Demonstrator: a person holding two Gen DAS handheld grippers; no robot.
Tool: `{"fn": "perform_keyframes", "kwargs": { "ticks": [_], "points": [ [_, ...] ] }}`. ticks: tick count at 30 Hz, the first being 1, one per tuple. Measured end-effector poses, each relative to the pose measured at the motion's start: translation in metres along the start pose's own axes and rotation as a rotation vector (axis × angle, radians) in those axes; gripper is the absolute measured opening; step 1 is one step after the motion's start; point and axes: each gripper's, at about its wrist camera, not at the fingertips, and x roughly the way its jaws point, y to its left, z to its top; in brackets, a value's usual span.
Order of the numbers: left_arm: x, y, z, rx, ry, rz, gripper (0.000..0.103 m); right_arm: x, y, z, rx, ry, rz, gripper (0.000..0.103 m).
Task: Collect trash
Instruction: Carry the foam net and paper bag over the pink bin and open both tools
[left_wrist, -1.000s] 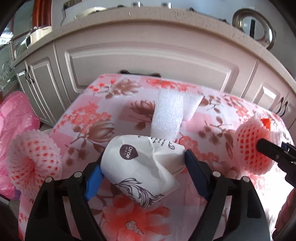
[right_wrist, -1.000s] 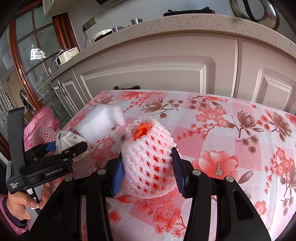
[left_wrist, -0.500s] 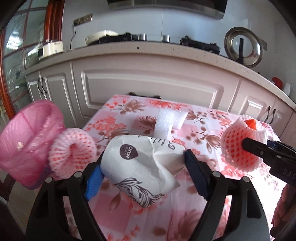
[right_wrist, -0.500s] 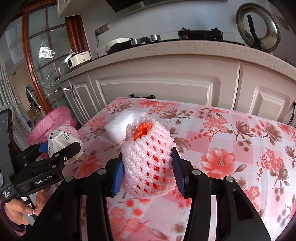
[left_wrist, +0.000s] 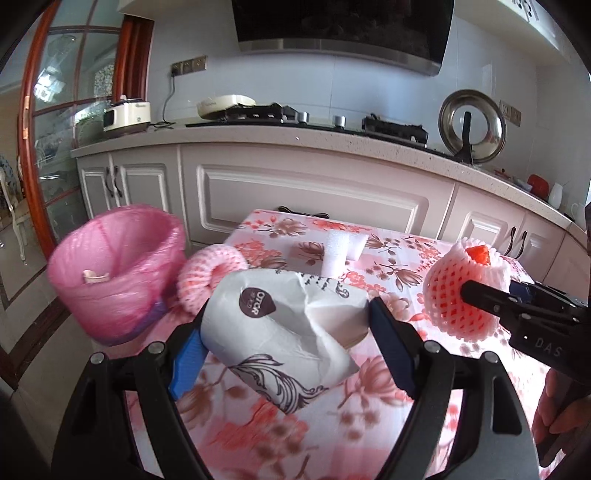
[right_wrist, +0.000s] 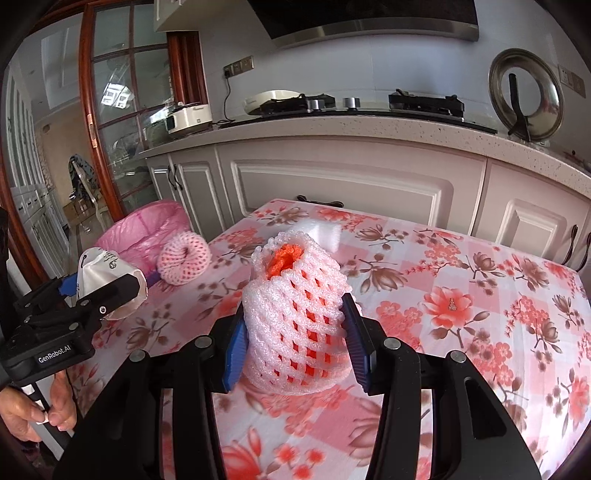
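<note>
My left gripper (left_wrist: 284, 345) is shut on a crumpled white paper cup (left_wrist: 280, 328) with dark print, held above the table's left part. It also shows in the right wrist view (right_wrist: 107, 284). My right gripper (right_wrist: 295, 343) is shut on a white foam fruit net with orange inside (right_wrist: 293, 314), held above the table; it shows in the left wrist view (left_wrist: 465, 288) too. A pink-lined trash bin (left_wrist: 114, 269) stands left of the table. A rolled pink foam net (left_wrist: 208, 277) lies at the table's left edge. White foam pieces (left_wrist: 341, 249) lie further back.
The table has a pink floral cloth (right_wrist: 461, 295). White kitchen cabinets (left_wrist: 314, 192) and a counter with a stove stand behind it. A wood-framed glass door (left_wrist: 48, 110) is at the left. A hand (right_wrist: 33, 417) holds the left gripper.
Both grippers have risen and tilted up, each with its item, so the table looks lower and farther. The pink bin has come fully into view at the left.
</note>
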Motion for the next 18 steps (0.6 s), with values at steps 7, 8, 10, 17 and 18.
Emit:
{"fn": "perform_keyframes", "kwargs": {
  "ticks": [7, 8, 10, 17, 18],
  "points": [
    [-0.038, 0.025, -0.015, -0.004, -0.040, 0.033, 0.079, -0.016, 0.041, -0.008, -0.054, -0.025, 0.042, 0.046],
    [-0.043, 0.029, -0.017, -0.009, -0.046, 0.038, 0.079, -0.017, 0.047, -0.009, -0.063, -0.029, 0.047, 0.046],
    [-0.052, 0.038, -0.020, -0.017, -0.059, 0.055, 0.079, -0.018, 0.056, -0.008, -0.069, -0.034, 0.063, 0.046],
    [-0.070, 0.074, -0.022, -0.059, -0.090, 0.119, 0.079, -0.009, 0.093, 0.004, -0.127, -0.050, 0.139, 0.046],
    [-0.070, 0.078, -0.022, -0.064, -0.093, 0.128, 0.079, -0.006, 0.098, 0.007, -0.133, -0.050, 0.151, 0.046]
  ]
}}
